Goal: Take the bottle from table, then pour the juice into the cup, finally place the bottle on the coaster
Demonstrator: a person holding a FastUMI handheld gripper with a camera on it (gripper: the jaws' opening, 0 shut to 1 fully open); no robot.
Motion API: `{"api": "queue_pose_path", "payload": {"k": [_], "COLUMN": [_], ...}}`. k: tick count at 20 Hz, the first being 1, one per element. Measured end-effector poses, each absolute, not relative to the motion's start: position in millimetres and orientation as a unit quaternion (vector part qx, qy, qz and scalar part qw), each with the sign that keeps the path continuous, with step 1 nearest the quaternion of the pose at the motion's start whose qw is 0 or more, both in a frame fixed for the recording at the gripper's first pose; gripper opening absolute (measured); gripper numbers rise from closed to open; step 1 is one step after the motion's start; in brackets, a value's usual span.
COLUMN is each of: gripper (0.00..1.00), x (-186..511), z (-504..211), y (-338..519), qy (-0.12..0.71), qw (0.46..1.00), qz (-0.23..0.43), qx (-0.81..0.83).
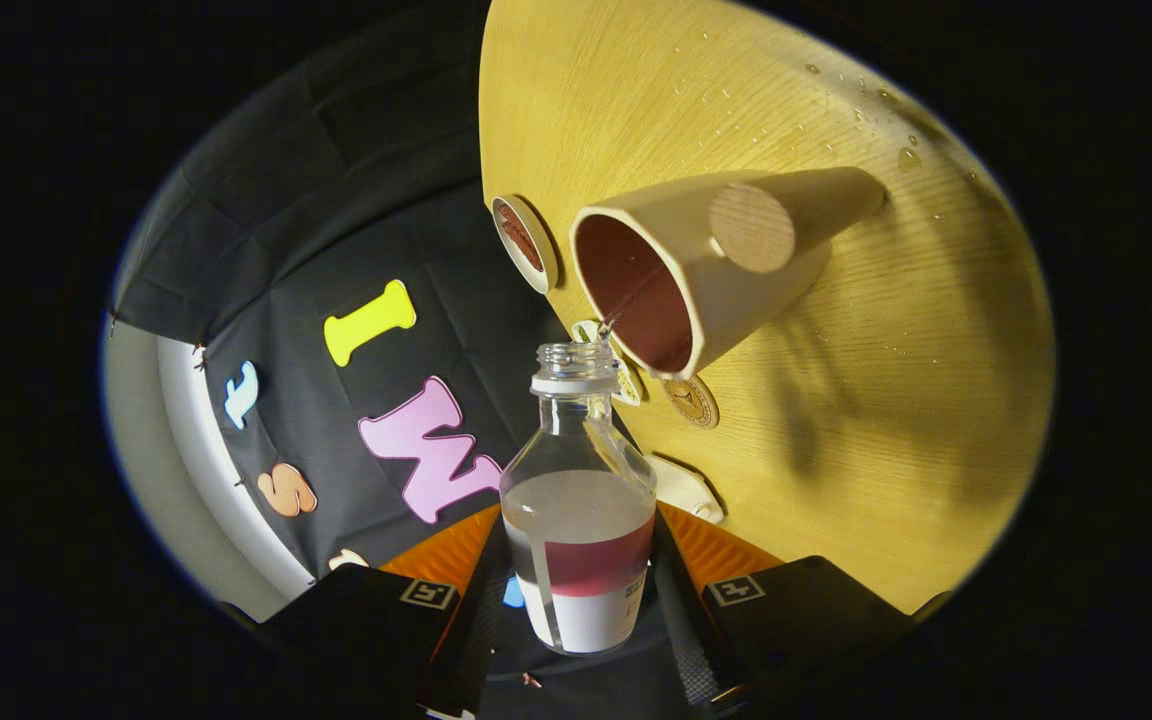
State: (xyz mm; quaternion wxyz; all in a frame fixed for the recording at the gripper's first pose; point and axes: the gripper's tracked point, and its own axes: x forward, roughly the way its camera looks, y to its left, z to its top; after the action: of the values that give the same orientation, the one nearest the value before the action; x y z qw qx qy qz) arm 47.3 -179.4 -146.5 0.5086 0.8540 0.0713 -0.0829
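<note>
Wood-grained and pale yellow, the bench (pixel 836 420) took up most of the scene beyond the gripper, its top dotted with small droplets and tilted hard in the view because the gripper was rolled over for the pour. Next in size, the cup (pixel 706 270) stood on it: a cream, tapering vessel with a round wooden knob on its side and a dark reddish inside, its open mouth facing the bottle. The bottle (pixel 578 500) was held between the fingers of the gripper (pixel 576 610), which were clamped on its lower body from either side; it was clear glass with a white label band and a threaded, uncapped neck, part full of reddish juice. Its long axis ran straight ahead from the gripper, the mouth just short of the cup's rim, and a thin stream (pixel 626 300) crossed from the neck into the cup. So the pour looked under way, and what mattered was keeping the neck lined up with the rim. Just beside the cup lay a small round, white-rimmed disc (pixel 524 243), probably the coaster, though I could not be sure.
</note>
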Motion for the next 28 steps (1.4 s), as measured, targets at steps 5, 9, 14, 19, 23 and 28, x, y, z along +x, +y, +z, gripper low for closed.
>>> {"api": "queue_pose_path", "payload": {"k": [5,9,14,19,23,28], "gripper": [0.76,0.76,0.76,0.76,0.76,0.76], "x": [48.5,55.5,58.8,59.5,64.7,63.8], "z": [-134.8,-128.2,-118.1,-113.5,-102.3,-83.5], "y": [-186.8,-183.9,-182.3,-187.6,-186.9,-197.7], "qy": [0.040,0.026,0.006,-0.018,-0.034,-0.078], "qw": [0.482,0.461,0.436,0.417,0.403,0.393], "qz": [-0.081,-0.085,-0.084,-0.092,-0.090,-0.083], "qx": [0.871,0.883,0.896,0.904,0.910,0.912]}}
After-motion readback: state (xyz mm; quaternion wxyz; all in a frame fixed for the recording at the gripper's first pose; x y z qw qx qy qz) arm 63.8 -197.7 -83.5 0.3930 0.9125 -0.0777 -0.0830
